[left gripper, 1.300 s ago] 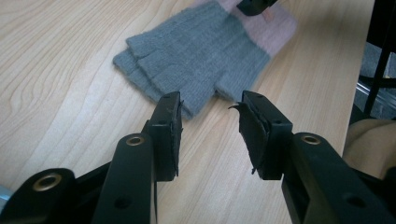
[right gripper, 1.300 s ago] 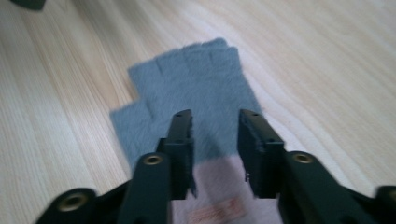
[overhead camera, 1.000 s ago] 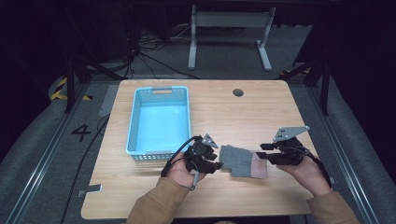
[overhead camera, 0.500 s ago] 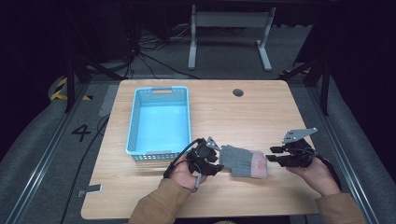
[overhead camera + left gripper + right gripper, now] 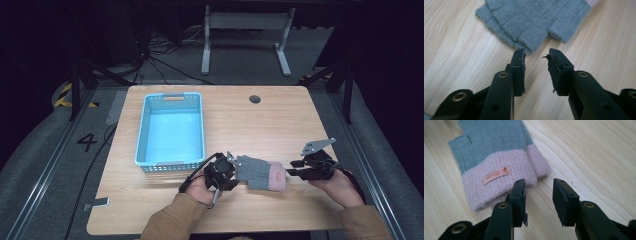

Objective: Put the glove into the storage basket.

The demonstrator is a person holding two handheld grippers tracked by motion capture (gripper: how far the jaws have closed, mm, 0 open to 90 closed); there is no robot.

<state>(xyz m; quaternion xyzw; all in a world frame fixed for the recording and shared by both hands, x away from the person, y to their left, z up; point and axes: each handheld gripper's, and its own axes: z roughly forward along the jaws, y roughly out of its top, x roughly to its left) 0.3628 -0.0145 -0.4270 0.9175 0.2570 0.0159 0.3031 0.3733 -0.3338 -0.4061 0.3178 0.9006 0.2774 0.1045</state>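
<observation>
Wood table [image 5: 280, 120], dark room behind, blue basket [image 5: 171, 131] at far left. Landmark = glove [image 5: 260, 172], grey knit w/ pink cuff, lying flat on table just right of basket's near corner, toward person's edge.

Change vs 1 s ago: both grippers have dropped toward table and closed in on glove from either end. Glove then looked lifted/stretched between them; now it lies flat, no pad on it.

L gripper [image 5: 226, 172]: at glove's fingertip end. Its own view shows the fingers [image 5: 520, 67] set narrow, tips just short of grey fingertip edge [image 5: 529, 47], nothing between them. Jaws have just been closing, gap empty so far.

R gripper [image 5: 300, 172]: at cuff end. Fingers [image 5: 520, 195] partly open, medium gap; one tip beside or just touching cuff [image 5: 499, 185], can't tell which, other over bare wood. No cloth pinched. Label [image 5: 497, 175] on cuff faces up.

Read: looks like a re-grip or fold setup. Neither end held atm. Next move prob. needs tips pushed lower/further onto knit before closing, else L fingers shut on air. Risk: thin knit slides on wood instead of lifting.
</observation>
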